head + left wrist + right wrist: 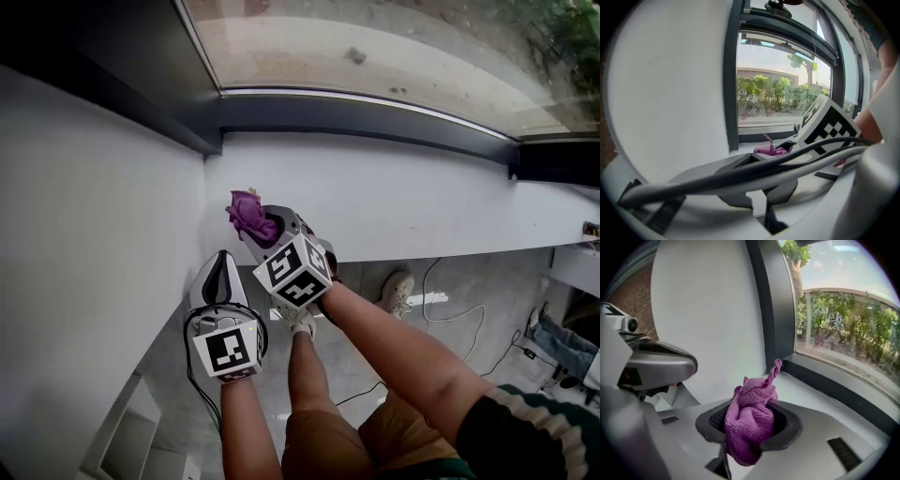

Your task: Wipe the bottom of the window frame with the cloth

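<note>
My left gripper (223, 264) hangs nearest me, beside the white wall (94, 234), its jaws closed together on nothing. Just beyond it, my right gripper (259, 231) is clamped on the bunched purple cloth (246, 214), held over the left end of the white sill (403, 202). Farther on runs the dark bottom rail of the window frame (375, 117). The cloth is apart from it, so I judge the wiping is all yet to do.
</note>
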Motion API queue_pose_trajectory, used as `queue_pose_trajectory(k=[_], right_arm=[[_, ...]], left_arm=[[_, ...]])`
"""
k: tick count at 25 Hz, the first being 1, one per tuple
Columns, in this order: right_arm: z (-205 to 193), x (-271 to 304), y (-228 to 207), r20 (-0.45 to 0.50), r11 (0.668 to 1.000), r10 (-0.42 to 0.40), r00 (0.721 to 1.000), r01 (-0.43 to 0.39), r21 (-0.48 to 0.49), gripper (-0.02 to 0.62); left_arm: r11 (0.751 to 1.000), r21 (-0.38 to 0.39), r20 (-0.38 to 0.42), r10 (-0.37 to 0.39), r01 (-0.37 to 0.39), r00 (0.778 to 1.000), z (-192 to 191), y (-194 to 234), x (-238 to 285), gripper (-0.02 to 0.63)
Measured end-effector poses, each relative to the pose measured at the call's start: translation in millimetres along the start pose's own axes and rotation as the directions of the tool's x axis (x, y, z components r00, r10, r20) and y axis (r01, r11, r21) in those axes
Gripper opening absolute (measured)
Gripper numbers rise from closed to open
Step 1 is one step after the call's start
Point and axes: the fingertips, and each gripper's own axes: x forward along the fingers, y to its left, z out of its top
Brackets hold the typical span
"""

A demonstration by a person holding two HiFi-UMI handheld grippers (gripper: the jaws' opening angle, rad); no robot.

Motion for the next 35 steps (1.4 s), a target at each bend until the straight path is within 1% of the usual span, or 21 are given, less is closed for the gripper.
queue_pose_trajectory(k=[2, 6, 8, 10, 12, 15, 17, 19, 21, 23, 25, 27, 29, 31, 33, 35], right_arm=[[12, -24, -7, 0.025, 1.000, -0.009, 1.000, 0.009, 0.005, 0.153], [35, -88, -16, 0.066, 1.000, -0.029, 0.997, 0.028, 0.004, 0.153], [47, -126, -17, 0.083, 0.999, -0.044, 0.996, 0.042, 0.019, 0.153], [66, -166, -20, 0.110, 0.998, -0.061, 0.992, 0.058, 0.026, 0.153], [95, -203, -27, 0.158, 0.997, -0.082, 0.984, 0.080, 0.014, 0.153], [139, -260, -38, 0.240, 0.993, -0.112, 0.964, 0.114, 0.004, 0.153], [157, -305, -35, 0.276, 0.992, -0.128, 0.953, 0.127, 0.020, 0.153], [171, -350, -36, 0.312, 0.988, -0.153, 0.938, 0.150, 0.033, 0.153], [180, -390, -41, 0.345, 0.982, -0.187, 0.920, 0.180, 0.054, 0.153], [185, -423, -48, 0.371, 0.975, -0.221, 0.902, 0.206, 0.081, 0.153], [191, -450, -56, 0.396, 0.970, -0.243, 0.885, 0.217, 0.110, 0.153], [197, -479, -58, 0.421, 0.967, -0.251, 0.871, 0.208, 0.147, 0.153], [203, -511, -58, 0.450, 0.965, -0.257, 0.855, 0.201, 0.168, 0.153], [210, -542, -58, 0.478, 0.964, -0.265, 0.837, 0.211, 0.164, 0.153], [218, -570, -59, 0.502, 0.960, -0.279, 0.818, 0.225, 0.168, 0.153], [227, -595, -60, 0.527, 0.956, -0.291, 0.798, 0.233, 0.176, 0.153]], left_arm=[[1.000, 0.008, 0.019, -0.001, 0.001, 1.000, 19, -10, -3, 0.005], [0.999, 0.036, 0.081, -0.027, 0.024, 0.996, 70, -40, -21, 0.005], [0.999, 0.026, 0.094, -0.035, 0.033, 0.995, 93, -56, -38, 0.005], [0.999, 0.013, 0.102, -0.047, 0.046, 0.994, 122, -73, -55, 0.005], [0.998, 0.028, 0.143, -0.064, 0.061, 0.988, 160, -88, -65, 0.005], [0.995, 0.068, 0.223, -0.090, 0.077, 0.971, 220, -110, -84, 0.005], [0.994, 0.072, 0.249, -0.099, 0.084, 0.963, 251, -126, -107, 0.005], [0.992, 0.101, 0.268, -0.105, 0.081, 0.958, 276, -139, -125, 0.005], [0.989, 0.117, 0.281, -0.115, 0.085, 0.953, 299, -152, -137, 0.005], [0.988, 0.107, 0.288, -0.134, 0.107, 0.948, 322, -164, -149, 0.005], [0.983, 0.118, 0.312, -0.172, 0.141, 0.934, 348, -178, -164, 0.005], [0.975, 0.130, 0.332, -0.211, 0.177, 0.919, 372, -195, -179, 0.005], [0.974, 0.098, 0.334, -0.227, 0.206, 0.915, 387, -208, -194, 0.005], [0.973, 0.066, 0.352, -0.231, 0.222, 0.907, 404, -219, -210, 0.005], [0.968, 0.074, 0.379, -0.251, 0.242, 0.891, 423, -234, -226, 0.005], [0.958, 0.115, 0.402, -0.287, 0.263, 0.869, 439, -251, -239, 0.005]])
